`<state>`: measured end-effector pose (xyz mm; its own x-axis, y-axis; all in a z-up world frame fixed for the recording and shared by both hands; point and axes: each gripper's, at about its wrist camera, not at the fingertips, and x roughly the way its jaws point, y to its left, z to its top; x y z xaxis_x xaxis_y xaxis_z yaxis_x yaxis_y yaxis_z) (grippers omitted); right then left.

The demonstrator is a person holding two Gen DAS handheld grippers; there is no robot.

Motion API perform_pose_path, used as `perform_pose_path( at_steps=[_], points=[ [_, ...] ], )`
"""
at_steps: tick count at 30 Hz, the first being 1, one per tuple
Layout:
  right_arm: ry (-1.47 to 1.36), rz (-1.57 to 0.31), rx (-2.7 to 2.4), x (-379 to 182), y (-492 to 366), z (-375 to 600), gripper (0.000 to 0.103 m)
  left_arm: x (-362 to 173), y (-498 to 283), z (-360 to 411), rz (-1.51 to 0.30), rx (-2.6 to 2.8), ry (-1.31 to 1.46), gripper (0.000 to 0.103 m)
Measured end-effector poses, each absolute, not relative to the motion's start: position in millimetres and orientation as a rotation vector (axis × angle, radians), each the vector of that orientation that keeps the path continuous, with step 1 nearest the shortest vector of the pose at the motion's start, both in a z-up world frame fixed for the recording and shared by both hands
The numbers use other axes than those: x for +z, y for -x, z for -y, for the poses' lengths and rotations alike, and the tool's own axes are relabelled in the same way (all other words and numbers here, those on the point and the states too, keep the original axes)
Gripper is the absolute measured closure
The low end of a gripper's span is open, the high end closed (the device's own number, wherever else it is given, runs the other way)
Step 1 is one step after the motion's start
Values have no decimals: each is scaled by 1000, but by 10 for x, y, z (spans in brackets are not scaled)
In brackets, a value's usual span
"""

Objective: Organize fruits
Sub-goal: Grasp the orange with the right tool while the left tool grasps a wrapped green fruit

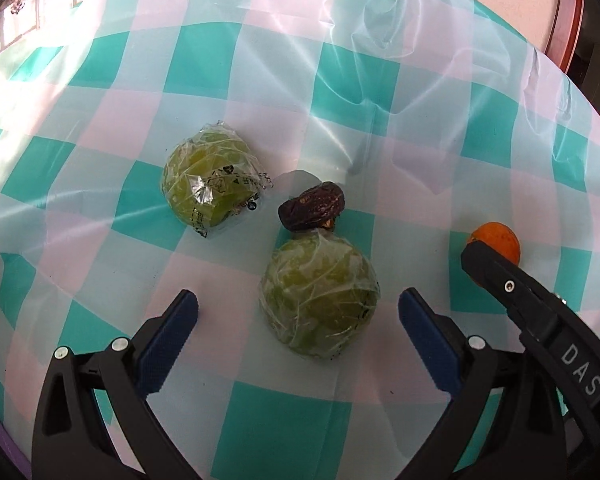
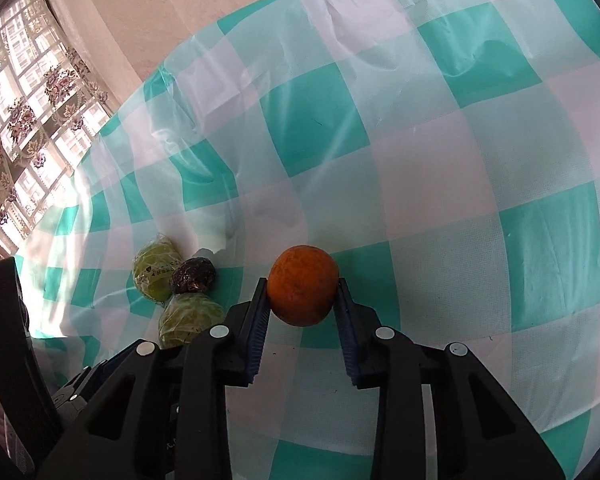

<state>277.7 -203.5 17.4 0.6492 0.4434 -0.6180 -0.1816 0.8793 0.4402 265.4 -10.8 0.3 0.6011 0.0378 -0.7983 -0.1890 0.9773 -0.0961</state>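
Four fruits are seen on the checked tablecloth [image 1: 260, 420] in the left wrist view: a wrapped green fruit [image 1: 212, 188] left of centre, a second wrapped green fruit [image 1: 320, 300] at lower centre, a dark wrinkled fruit [image 1: 312, 206] touching its top edge, and an orange [image 1: 498, 240] at far right, partly hidden by the right gripper [image 1: 476, 258]. The left gripper [image 1: 298, 312] is held released, jaws wide to either side of the nearer wrapped fruit, not touching it. In the right wrist view the orange [image 2: 303, 286] sits at centre frame, clenched between the pads of the right gripper [image 2: 303, 300] at its widest girth. It is judged firm, light and round, with no marked long axis; the film on the green fruits is judged slippery, so a hold across the middle is advised. The dark fruit's long axis runs roughly left to right.
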Motion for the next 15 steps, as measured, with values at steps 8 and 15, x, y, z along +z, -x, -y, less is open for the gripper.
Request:
perform_pose_path(
  at_steps=[8, 15],
  points=[
    [-385, -761, 353, 193, -2741, 2116, 70, 1, -2678, 129, -919, 140, 135, 8],
    [-399, -752, 333, 196, -2748, 2148, 70, -3, -2733, 343, -914, 160, 75, 20]
  ],
)
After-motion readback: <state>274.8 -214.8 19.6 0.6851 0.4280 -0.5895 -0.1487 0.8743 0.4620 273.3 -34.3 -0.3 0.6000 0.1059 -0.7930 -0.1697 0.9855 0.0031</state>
